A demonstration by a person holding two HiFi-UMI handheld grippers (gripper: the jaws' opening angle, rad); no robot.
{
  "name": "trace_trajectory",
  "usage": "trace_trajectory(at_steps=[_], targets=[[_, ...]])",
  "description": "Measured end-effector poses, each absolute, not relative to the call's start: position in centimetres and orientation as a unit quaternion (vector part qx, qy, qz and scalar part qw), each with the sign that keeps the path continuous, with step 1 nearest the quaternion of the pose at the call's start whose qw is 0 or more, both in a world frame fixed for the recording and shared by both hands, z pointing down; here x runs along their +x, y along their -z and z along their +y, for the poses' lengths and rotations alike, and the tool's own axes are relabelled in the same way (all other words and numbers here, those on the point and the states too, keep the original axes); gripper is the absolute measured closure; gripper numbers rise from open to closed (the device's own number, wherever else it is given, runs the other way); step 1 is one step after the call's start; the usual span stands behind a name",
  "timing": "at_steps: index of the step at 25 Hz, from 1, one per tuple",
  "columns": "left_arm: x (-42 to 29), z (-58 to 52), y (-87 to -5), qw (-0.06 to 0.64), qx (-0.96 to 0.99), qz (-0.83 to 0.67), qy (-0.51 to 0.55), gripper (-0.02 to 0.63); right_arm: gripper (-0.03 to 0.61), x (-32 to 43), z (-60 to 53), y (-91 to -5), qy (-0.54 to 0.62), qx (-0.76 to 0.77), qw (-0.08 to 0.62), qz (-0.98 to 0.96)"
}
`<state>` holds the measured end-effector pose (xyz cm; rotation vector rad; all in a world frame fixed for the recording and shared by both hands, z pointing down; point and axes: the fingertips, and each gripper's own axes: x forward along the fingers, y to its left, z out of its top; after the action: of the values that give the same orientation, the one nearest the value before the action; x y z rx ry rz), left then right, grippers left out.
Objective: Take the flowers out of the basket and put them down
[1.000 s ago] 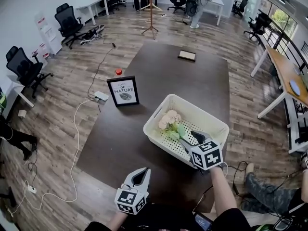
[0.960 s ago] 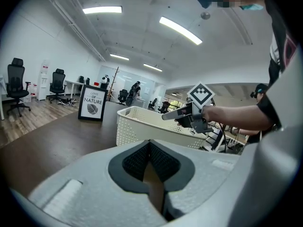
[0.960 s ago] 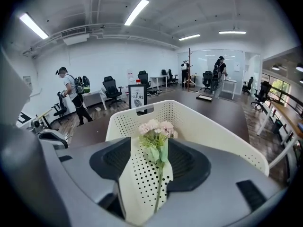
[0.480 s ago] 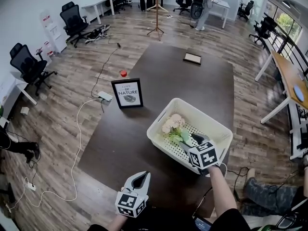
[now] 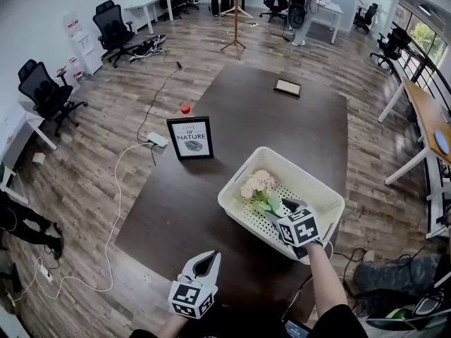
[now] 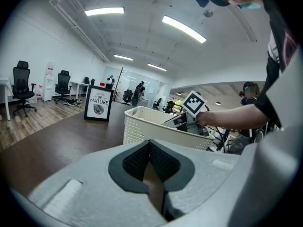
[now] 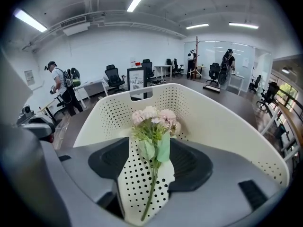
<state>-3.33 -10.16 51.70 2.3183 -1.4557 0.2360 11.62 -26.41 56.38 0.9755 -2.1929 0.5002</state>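
Note:
A small bunch of pale pink flowers (image 5: 259,185) with green leaves lies on the perforated floor of a white plastic basket (image 5: 239,213) on the dark table. My right gripper (image 5: 280,205) reaches down into the basket from the near side. In the right gripper view the stem and blooms (image 7: 154,122) lie in the gap of my right gripper (image 7: 150,151). Its jaws have just been opening and stand apart with the stem between them, the pads clear of it. My left gripper (image 5: 206,259) hovers near the table's front edge, its tips together (image 6: 149,145) on nothing.
A framed "NATURE" sign (image 5: 191,137) stands left of the basket, with a small red object (image 5: 184,108) behind it. A flat dark frame (image 5: 287,87) lies at the table's far end. Cables and office chairs are on the floor at left; a person's legs (image 5: 394,277) at right.
My right gripper has sunk lower into the basket, closer to the flowers, and its jaws look a little wider. The left gripper has stayed put.

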Motion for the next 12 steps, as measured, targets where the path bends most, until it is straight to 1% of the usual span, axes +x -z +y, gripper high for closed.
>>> trace_trajectory(at_steps=[2, 3, 4, 9, 12], targets=[[-3.5, -10.2, -51.7, 0.198, 0.826, -0.521, -0.085, 0.604, 0.294, 11.4, -26.4, -56.8, -0.192, 0.365, 0.342, -0.844], [-3.6, -10.2, -51.7, 0.198, 0.825, -0.522, -0.085, 0.604, 0.274, 11.2, -26.4, -56.9, -0.193, 0.361, 0.342, -0.846], [-3.6, -10.2, -51.7, 0.199, 0.824, -0.523, -0.085, 0.604, 0.268, 11.2, -26.4, -57.1, -0.194, 0.359, 0.342, -0.847], [-4.1, -10.4, -51.9, 0.199, 0.820, -0.529, -0.088, 0.604, 0.268, 11.2, -26.9, -58.4, -0.194, 0.349, 0.362, -0.843], [-4.1, -10.5, -51.9, 0.200, 0.819, -0.531, -0.090, 0.604, 0.268, 11.1, -27.3, -58.7, -0.203, 0.350, 0.360, -0.840]])
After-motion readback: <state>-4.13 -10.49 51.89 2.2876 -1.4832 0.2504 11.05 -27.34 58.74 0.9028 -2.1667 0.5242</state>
